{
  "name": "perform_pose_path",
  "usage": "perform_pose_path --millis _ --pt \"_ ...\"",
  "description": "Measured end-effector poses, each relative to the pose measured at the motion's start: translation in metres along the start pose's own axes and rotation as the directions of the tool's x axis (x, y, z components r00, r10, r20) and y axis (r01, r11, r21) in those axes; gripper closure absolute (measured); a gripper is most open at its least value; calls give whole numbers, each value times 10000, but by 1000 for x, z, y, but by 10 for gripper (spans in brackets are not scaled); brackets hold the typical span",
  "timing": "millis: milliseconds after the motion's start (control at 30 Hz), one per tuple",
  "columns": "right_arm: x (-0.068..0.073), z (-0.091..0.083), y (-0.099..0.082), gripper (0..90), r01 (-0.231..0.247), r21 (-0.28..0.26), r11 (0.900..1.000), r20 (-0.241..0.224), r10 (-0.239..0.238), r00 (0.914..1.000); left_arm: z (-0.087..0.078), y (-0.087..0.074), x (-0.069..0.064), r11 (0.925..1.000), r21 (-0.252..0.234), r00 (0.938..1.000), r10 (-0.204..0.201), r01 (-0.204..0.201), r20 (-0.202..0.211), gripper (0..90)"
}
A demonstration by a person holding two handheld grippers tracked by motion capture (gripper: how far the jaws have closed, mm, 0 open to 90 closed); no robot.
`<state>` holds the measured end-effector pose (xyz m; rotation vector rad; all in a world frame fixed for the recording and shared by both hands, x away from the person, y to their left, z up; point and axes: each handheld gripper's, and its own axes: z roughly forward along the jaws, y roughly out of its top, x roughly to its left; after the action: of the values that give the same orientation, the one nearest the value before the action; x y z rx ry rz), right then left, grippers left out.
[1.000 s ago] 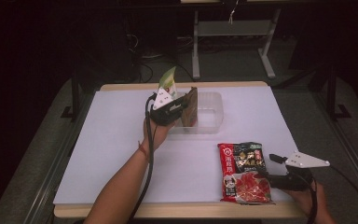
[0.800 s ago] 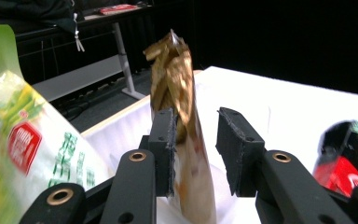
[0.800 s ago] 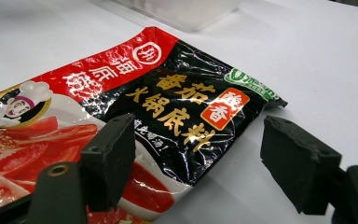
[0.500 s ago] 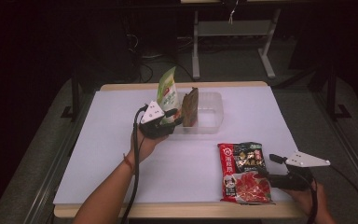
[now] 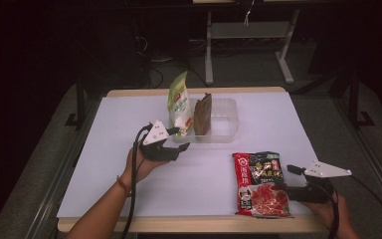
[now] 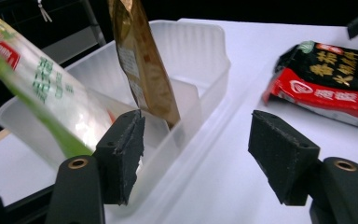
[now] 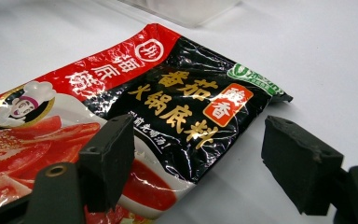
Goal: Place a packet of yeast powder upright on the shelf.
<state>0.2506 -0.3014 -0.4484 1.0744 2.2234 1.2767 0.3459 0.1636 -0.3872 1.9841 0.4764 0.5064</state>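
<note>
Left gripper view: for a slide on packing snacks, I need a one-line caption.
Open fingers of the left gripper before a clear tub holding a green-white packet and a brown pouch.

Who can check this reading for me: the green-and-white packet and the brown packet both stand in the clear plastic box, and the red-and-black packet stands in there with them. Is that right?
Not quite. The green-and-white packet and the brown packet do stand in the clear plastic box, but the red-and-black packet lies flat on the table, outside the box, by the right gripper. The high view shows this.
</note>
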Motion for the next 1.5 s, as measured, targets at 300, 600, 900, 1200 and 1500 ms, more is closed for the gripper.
perform_pose_path --millis 300,600,900,1200,1500 --pt "2 -2 8 249 83 -17 10000 -118 -83 9999 -43 -28 -14 10000 -79 9991 -44 40 -414 281" --pt "5 -1 20 250 303 169 9994 -138 -300 9995 -77 -63 -24 9977 221 9966 -629 642 -535 274" --pt "-1 10 37 235 31 734 9973 -425 0 9991 -94 -80 -26 9923 26 9887 -1233 1240 -847 262" --pt "-24 30 48 217 -758 1561 9848 -781 888 9930 -81 -81 -36 9977 134 9965 -659 667 -514 259" --pt "-33 46 43 170 -1016 2083 9728 -644 1173 9910 -79 -82 -38 9970 420 9974 -638 652 -340 261"
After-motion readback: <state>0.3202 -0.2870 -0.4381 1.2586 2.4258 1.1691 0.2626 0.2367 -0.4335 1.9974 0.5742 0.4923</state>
